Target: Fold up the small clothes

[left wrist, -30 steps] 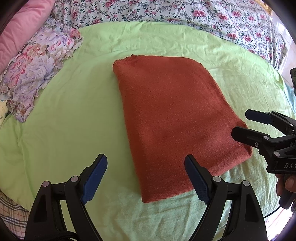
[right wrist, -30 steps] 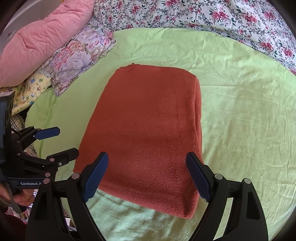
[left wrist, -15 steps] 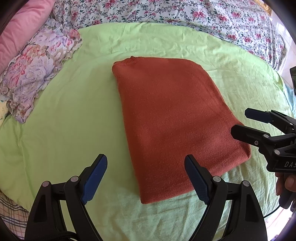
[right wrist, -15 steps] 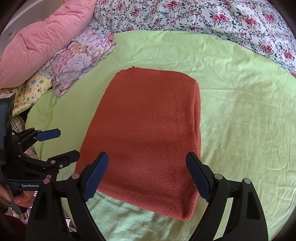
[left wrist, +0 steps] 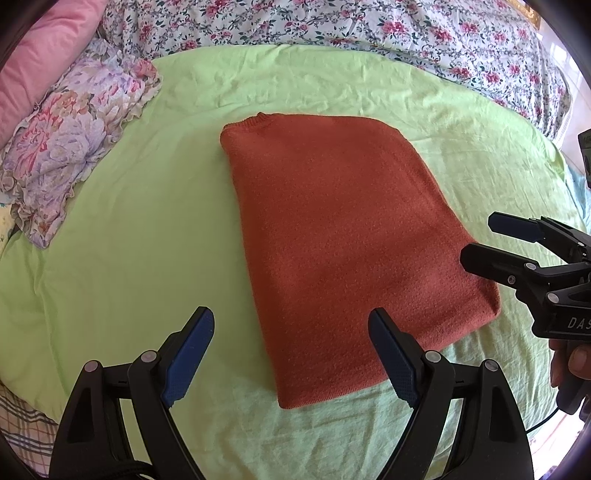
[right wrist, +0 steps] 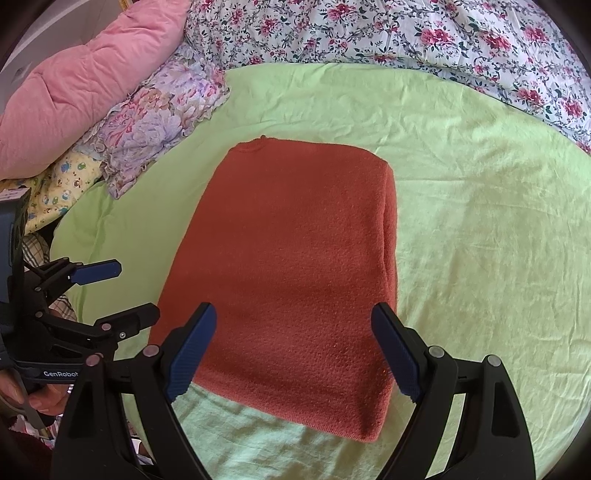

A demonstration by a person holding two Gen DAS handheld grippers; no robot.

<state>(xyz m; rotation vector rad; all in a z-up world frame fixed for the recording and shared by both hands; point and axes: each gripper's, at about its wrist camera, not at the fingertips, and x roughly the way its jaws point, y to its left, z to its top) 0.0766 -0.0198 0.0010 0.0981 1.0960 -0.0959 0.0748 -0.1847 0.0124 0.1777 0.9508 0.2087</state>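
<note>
A rust-orange knitted sweater [left wrist: 343, 236] [right wrist: 291, 266] lies folded into a flat rectangle on the light green sheet [left wrist: 122, 251]. My left gripper [left wrist: 291, 354] hovers open above the sweater's near left corner, nothing between its blue pads. In the right wrist view, my right gripper [right wrist: 295, 347] is open over the sweater's near edge, empty too. Each gripper shows in the other's view: the right gripper [left wrist: 491, 240] at the sweater's right corner, the left gripper [right wrist: 118, 291] beside its left edge.
A pink pillow [right wrist: 77, 99] and a frilled floral cushion [left wrist: 70, 147] lie at the back left. A flowered quilt [left wrist: 332, 29] runs along the far side. The green sheet [right wrist: 480, 221] lies bare to the right of the sweater. A hand [left wrist: 569, 362] holds the right gripper.
Both grippers have drawn back and up slightly from the sweater, which looks a little smaller and farther. The sweater itself has not moved; both grippers stay open.
</note>
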